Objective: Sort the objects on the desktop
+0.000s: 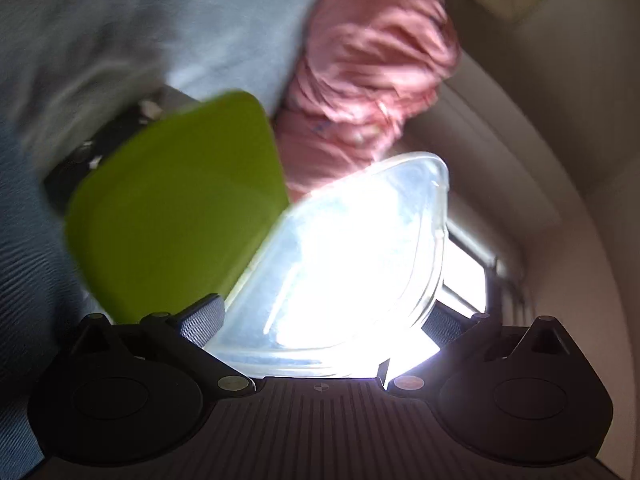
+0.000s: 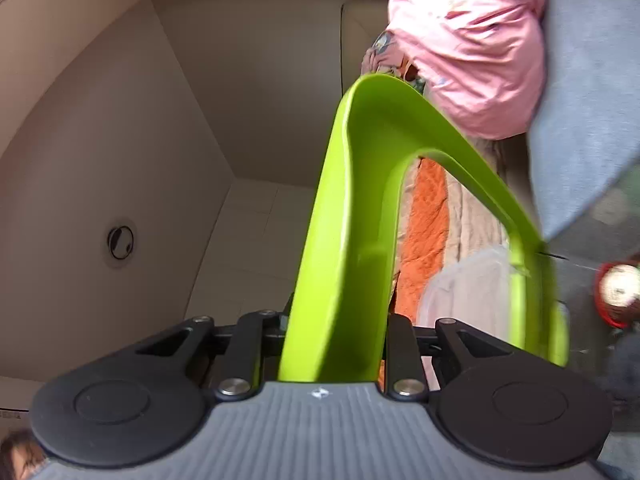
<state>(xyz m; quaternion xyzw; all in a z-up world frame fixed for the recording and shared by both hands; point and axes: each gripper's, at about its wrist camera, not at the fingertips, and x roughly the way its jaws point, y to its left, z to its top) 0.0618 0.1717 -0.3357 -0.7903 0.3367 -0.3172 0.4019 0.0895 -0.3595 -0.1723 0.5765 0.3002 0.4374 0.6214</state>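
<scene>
Here the left tool grasps a clear container and the right tool a green lid.

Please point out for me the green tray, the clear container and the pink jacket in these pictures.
green tray (image 2: 344, 240): right wrist view, on its side wall between the fingers.
clear container (image 1: 340, 248): left wrist view, on its bright bottom face.
pink jacket (image 1: 372, 56): left wrist view, on the crumpled fabric above the container.

No text, label or number is readable anywhere (both views blurred).
</scene>
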